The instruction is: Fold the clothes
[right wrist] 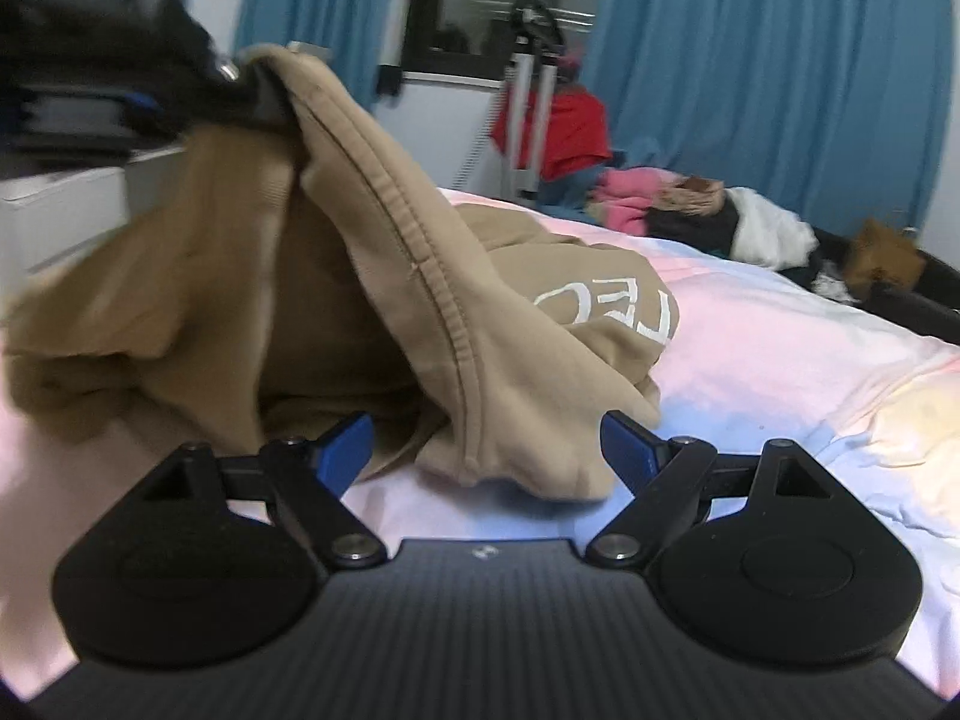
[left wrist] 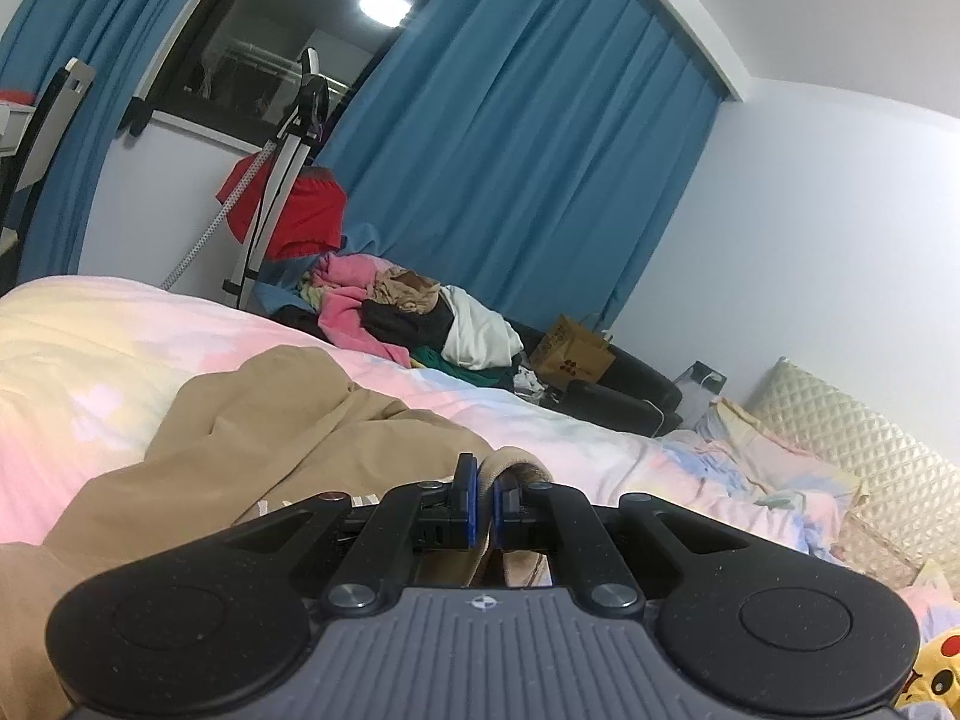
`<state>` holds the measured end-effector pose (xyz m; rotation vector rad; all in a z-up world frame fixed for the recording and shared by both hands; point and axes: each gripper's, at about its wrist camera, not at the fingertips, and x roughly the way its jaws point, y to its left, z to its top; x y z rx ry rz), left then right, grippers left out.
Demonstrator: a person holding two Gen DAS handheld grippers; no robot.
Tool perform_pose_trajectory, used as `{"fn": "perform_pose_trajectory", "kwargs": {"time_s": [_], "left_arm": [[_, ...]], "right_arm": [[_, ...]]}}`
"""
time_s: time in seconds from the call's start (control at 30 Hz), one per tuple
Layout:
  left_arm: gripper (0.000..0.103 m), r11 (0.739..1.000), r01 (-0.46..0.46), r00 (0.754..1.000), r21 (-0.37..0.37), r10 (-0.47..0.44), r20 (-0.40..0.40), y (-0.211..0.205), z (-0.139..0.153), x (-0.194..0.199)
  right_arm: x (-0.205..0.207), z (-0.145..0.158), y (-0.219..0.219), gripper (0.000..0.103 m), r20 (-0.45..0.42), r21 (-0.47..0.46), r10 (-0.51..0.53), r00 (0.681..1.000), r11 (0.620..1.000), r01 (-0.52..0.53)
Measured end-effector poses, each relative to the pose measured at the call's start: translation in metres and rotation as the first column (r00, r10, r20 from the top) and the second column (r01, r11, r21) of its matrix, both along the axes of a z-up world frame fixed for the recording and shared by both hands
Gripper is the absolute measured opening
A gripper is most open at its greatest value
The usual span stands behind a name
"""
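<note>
Your left claw (left wrist: 485, 501) pinches the tan sweatshirt's (right wrist: 336, 228) stitched edge, lifting it above the bed (right wrist: 780, 348). Your right claw (right wrist: 486, 444) gapes wide beside the drooping hem (right wrist: 516, 468); grip there squarely, then draw both edges level.

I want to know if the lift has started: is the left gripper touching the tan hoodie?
Touching. In the left wrist view the left gripper has its jaws shut on a fold of the tan hoodie; the right wrist view shows the cloth hanging from it.
</note>
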<state>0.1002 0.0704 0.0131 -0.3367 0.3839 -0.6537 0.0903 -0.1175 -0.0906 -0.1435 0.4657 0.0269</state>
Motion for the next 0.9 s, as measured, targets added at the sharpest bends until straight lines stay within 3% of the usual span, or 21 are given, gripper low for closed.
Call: {"fn": "perform_pose_trajectory", "kwargs": {"time_s": [0.23, 0.5, 0.73, 0.9], "left_arm": [[0.005, 0.999, 0.002, 1.0, 0.037, -0.003, 0.005, -0.015, -0.005, 0.0], [0.006, 0.994, 0.006, 1.0, 0.113, -0.009, 0.02, -0.029, -0.011, -0.001], [0.006, 0.992, 0.015, 0.999, 0.122, -0.019, 0.028, -0.029, -0.011, -0.005], [0.006, 0.989, 0.019, 0.999, 0.144, -0.023, 0.028, -0.032, -0.015, -0.004]], "right_arm": [[0.023, -0.018, 0.007, 0.084, 0.047, -0.087, -0.144, 0.988, 0.985, 0.148], [-0.004, -0.016, -0.016, 0.084, 0.001, -0.098, -0.25, 0.968, 0.964, 0.249], [-0.029, -0.001, -0.037, 0.084, -0.017, -0.117, -0.255, 0.967, 0.961, 0.251], [-0.03, 0.0, -0.046, 0.084, 0.009, -0.046, -0.242, 0.97, 0.969, 0.242]]}}
